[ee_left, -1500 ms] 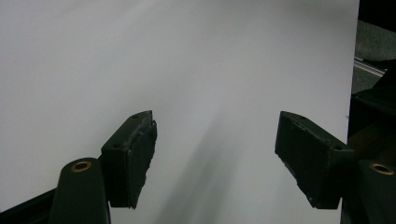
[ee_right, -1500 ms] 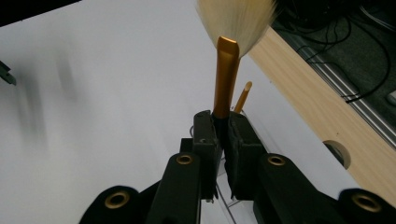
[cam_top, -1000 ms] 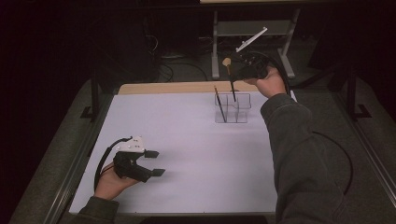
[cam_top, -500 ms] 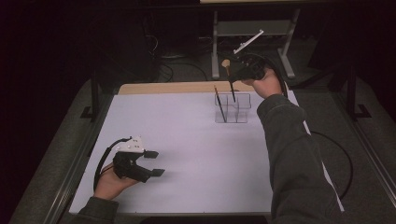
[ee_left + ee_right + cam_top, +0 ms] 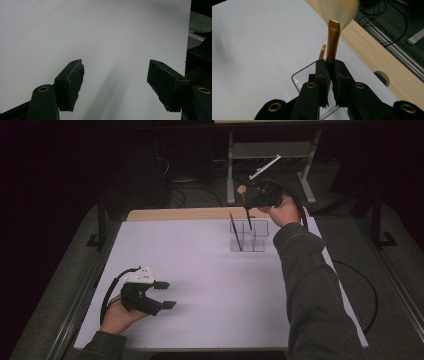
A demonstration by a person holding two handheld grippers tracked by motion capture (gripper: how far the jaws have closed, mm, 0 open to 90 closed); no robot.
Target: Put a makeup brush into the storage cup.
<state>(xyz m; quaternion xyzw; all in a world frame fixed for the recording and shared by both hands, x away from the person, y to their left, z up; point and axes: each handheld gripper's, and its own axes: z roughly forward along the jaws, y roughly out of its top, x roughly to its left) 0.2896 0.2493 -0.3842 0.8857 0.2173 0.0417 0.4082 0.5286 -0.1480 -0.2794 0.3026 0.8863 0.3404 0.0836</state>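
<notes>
Now, entries taken with the clear holder as our landmark.

Clear holder point(image 5: 248, 236): we see a transparent compartmented box standing on the white sheet point(image 5: 210, 285), near the sheet's far edge and just in front of the bare wooden strip point(image 5: 185, 213) of the table.

Brush point(image 5: 245, 209): we note a black handle, gold ferrule and pale bristles pointing up; its lower end dips into the holder from above, the shaft leaning slightly. In the right gripper view the ferrule point(image 5: 333, 41) rises straight out of the jaws, over the holder's rim point(image 5: 298, 73).

Second brush point(image 5: 236, 231): we see it standing in the holder, leaning, just to the left of the held one; its gold tip point(image 5: 322, 51) shows beside the ferrule.

Right gripper point(image 5: 256, 201): we find it above and just behind the holder, its jaws pinched narrow on the brush's shaft below the ferrule.

Left gripper point(image 5: 166, 294): we find it well apart from the holder, towards the near left of the sheet, low over the paper, jaws spread wide with bare sheet between them point(image 5: 115, 80).

Sleeve point(image 5: 310, 285): we see the right forearm running from the near edge up past the holder's right side.
</notes>
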